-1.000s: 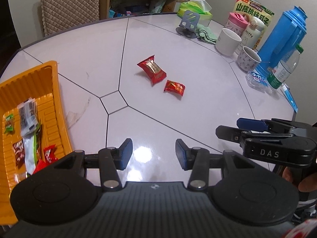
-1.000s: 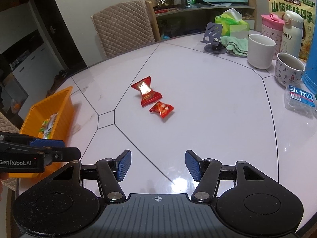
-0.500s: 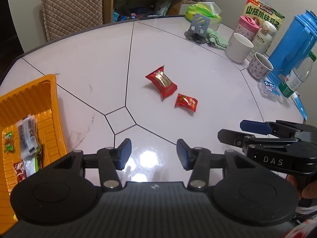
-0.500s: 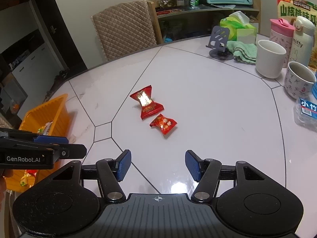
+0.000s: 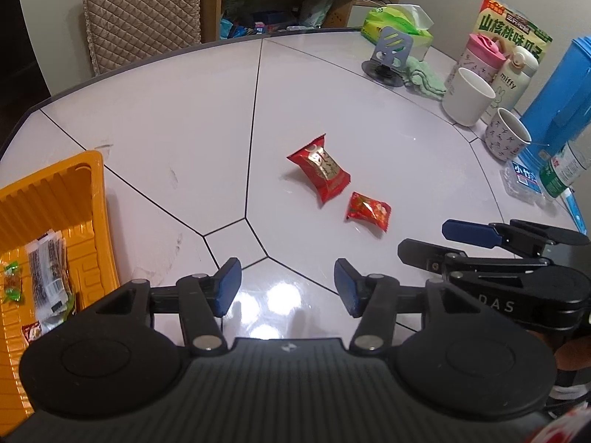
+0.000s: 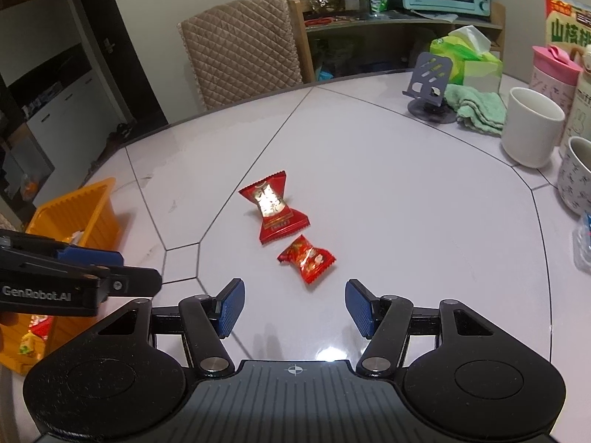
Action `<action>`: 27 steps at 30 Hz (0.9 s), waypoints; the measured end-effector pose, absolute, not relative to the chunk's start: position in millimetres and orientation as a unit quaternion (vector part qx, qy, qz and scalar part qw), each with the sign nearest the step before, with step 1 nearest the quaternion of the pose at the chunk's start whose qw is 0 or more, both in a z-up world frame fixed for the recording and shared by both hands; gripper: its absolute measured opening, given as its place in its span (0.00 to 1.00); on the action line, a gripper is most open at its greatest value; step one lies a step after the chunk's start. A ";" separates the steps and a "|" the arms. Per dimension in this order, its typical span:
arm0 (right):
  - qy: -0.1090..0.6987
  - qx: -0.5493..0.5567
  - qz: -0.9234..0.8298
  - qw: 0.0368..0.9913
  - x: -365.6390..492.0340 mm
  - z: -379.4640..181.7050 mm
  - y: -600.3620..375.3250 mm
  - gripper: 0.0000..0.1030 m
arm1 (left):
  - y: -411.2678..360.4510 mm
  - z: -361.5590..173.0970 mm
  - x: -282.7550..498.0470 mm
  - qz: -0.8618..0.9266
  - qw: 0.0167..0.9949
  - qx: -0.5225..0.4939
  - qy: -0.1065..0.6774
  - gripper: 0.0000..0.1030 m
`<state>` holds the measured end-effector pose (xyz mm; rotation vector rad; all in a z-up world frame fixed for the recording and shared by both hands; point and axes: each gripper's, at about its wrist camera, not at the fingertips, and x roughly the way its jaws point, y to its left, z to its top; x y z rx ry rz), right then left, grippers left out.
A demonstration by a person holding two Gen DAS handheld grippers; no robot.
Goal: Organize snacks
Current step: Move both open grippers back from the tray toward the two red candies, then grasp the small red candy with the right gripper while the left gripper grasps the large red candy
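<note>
Two red snack packets lie mid-table: a larger one with a gold label [image 5: 320,170] [image 6: 274,206] and a smaller one [image 5: 368,209] [image 6: 307,258] just nearer. My left gripper [image 5: 287,288] hovers short of them, its jaws opening, nothing between them. My right gripper [image 6: 294,306] is open and empty, with the small packet just beyond its fingertips. The right gripper also shows at the right of the left wrist view [image 5: 469,240]. An orange tray [image 5: 55,199] [image 6: 74,206] at the left holds several wrapped snacks.
Along the table's right side stand a white cup [image 5: 467,101], a patterned mug [image 5: 506,138], a blue jug [image 5: 557,99], bottles, a snack bag, a phone stand [image 6: 430,88], a green cloth and a tissue box. A quilted chair [image 6: 240,48] stands behind the table.
Both grippers have moved forward and the red packets are now closer to their fingertips. The left jaws stand wider apart than before. The orange tray has slid further left in both views.
</note>
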<state>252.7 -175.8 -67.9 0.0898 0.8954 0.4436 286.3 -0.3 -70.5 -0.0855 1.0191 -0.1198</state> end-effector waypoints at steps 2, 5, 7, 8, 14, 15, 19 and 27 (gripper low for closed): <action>0.424 0.038 0.218 0.878 258.8 -72.3 -175.0 0.59 | 0.0 -73.3 290.6 -0.053 0.870 -0.039 0.489 0.53; 0.418 0.028 0.227 0.879 268.9 -79.1 -172.1 0.59 | 1.3 -77.6 297.8 -0.048 0.868 -0.040 0.492 0.53; 0.415 0.018 0.234 0.879 275.5 -83.9 -169.0 0.59 | 1.9 -80.0 302.6 -0.044 0.868 -0.040 0.493 0.53; 0.413 0.011 0.237 0.879 278.6 -86.4 -167.0 0.59 | 1.5 -81.4 305.1 -0.043 0.867 -0.039 0.494 0.53; 0.403 -0.042 0.254 0.878 293.1 -100.9 -152.7 0.58 | 1.0 -88.7 317.7 -0.039 0.866 -0.035 0.498 0.55; 0.402 -0.050 0.259 0.877 295.1 -103.1 -150.6 0.58 | 1.0 -89.5 318.8 -0.039 0.865 -0.035 0.499 0.56; 0.402 -0.083 0.275 0.869 301.9 -112.4 -142.7 0.48 | 1.5 -93.2 324.1 -0.038 0.863 -0.038 0.502 0.56; 0.409 -0.102 0.296 0.857 303.0 -120.3 -146.4 0.29 | 2.0 -96.6 330.8 -0.041 0.862 -0.046 0.504 0.57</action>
